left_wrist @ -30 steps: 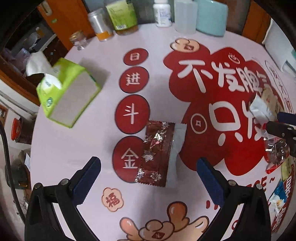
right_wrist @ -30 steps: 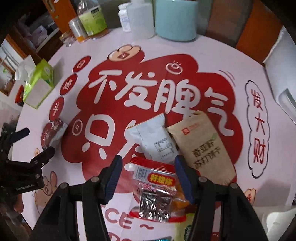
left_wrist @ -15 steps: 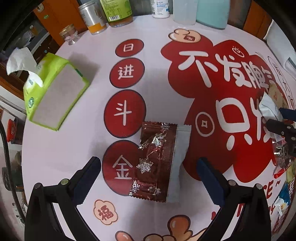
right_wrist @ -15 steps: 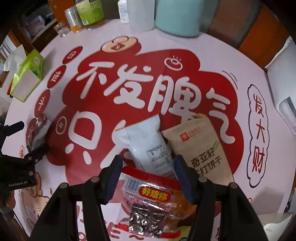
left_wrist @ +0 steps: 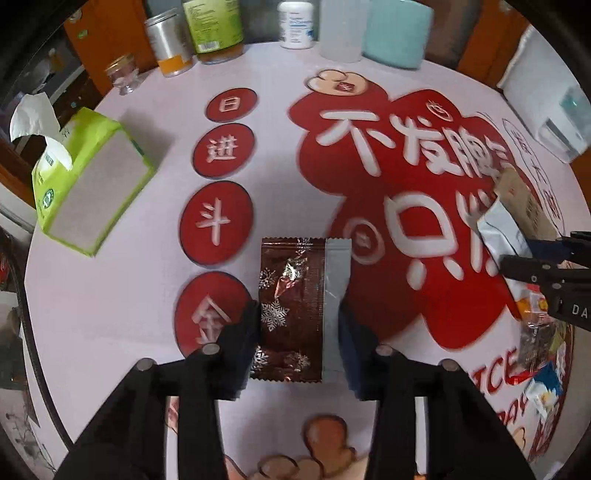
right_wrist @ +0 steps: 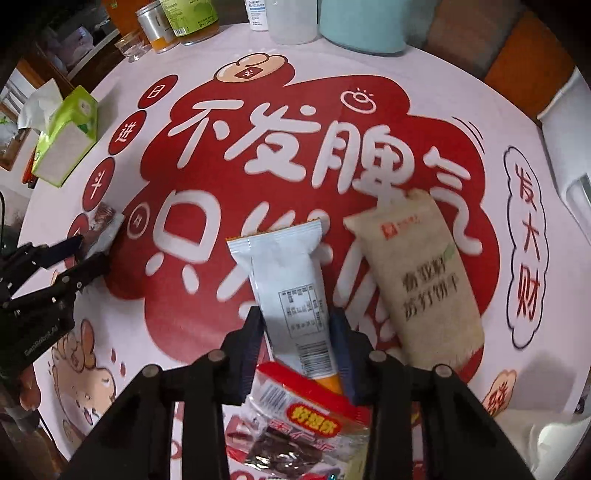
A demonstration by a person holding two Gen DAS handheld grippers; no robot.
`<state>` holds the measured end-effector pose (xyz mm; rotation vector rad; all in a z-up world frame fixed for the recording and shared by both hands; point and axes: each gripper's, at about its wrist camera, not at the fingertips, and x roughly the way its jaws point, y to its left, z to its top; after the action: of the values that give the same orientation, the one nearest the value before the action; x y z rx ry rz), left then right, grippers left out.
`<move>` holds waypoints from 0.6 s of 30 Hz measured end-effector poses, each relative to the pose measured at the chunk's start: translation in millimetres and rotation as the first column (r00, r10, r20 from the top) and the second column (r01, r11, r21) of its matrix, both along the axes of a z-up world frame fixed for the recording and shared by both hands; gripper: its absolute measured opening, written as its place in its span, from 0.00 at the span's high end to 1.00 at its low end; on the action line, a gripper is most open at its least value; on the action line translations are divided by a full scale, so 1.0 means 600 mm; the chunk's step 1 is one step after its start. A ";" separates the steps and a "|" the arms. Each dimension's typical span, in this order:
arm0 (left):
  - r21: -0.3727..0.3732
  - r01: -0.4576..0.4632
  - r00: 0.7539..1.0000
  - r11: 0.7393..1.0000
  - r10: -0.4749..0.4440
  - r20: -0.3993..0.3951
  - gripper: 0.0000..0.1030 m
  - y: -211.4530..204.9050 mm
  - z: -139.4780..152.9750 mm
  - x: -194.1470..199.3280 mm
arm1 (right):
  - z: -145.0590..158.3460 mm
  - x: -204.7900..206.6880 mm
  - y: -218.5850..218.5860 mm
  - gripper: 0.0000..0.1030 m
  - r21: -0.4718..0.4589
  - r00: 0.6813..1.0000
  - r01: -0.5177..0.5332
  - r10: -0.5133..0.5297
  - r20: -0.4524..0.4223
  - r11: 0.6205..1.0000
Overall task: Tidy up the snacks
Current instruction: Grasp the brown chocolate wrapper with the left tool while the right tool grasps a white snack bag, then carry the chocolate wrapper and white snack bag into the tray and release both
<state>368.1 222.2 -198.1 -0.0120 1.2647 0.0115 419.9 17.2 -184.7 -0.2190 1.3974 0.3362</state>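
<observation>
A brown foil snack packet [left_wrist: 295,295] with white snowflakes lies flat on the printed tablecloth [left_wrist: 110,295]. My left gripper [left_wrist: 297,328] points down over its near half, jaws closing, pads pressed against both long edges. My right gripper [right_wrist: 297,328] is closing too, its pads against the sides of a white snack packet [right_wrist: 284,273]. A kraft-paper cracker packet [right_wrist: 417,273] lies just right of the white one. A red and clear packet [right_wrist: 306,417] lies below the right gripper's fingers. The right wrist view shows the left gripper [right_wrist: 85,258] at the far left.
A green tissue box [left_wrist: 88,184] sits at the table's left. Along the far edge stand a metal can [left_wrist: 168,44], a green-labelled bottle [left_wrist: 214,29], a white pill bottle [left_wrist: 297,22] and a teal container [left_wrist: 397,33]. A white appliance [left_wrist: 546,107] is at the right.
Both grippers' jaws have closed in. The left came down onto the brown packet. The right shifted forward from straddling the red packet to gripping the white one.
</observation>
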 end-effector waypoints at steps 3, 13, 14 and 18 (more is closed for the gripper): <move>0.005 0.014 1.000 1.000 -0.014 0.013 0.65 -0.018 0.004 -0.031 | 0.010 -0.030 -0.014 0.67 0.039 1.000 0.014 -0.014 0.013 0.999; -0.011 0.099 0.989 0.995 -0.097 0.107 0.67 -0.111 0.096 -0.166 | 0.107 -0.136 -0.069 0.69 0.209 0.987 0.044 -0.074 0.139 0.977; -0.012 0.113 0.986 0.994 -0.111 0.125 0.67 -0.122 0.112 -0.182 | 0.119 -0.149 -0.077 0.69 0.231 0.984 0.046 -0.083 0.156 0.972; -0.021 0.172 0.968 0.985 -0.165 0.187 0.67 -0.168 0.175 -0.237 | 0.169 -0.192 -0.104 0.69 0.285 0.970 0.045 -0.110 0.216 0.958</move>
<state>225.8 121.6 -93.3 0.0614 1.0766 -0.1568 305.0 -45.1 -83.5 0.0298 1.1122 0.4235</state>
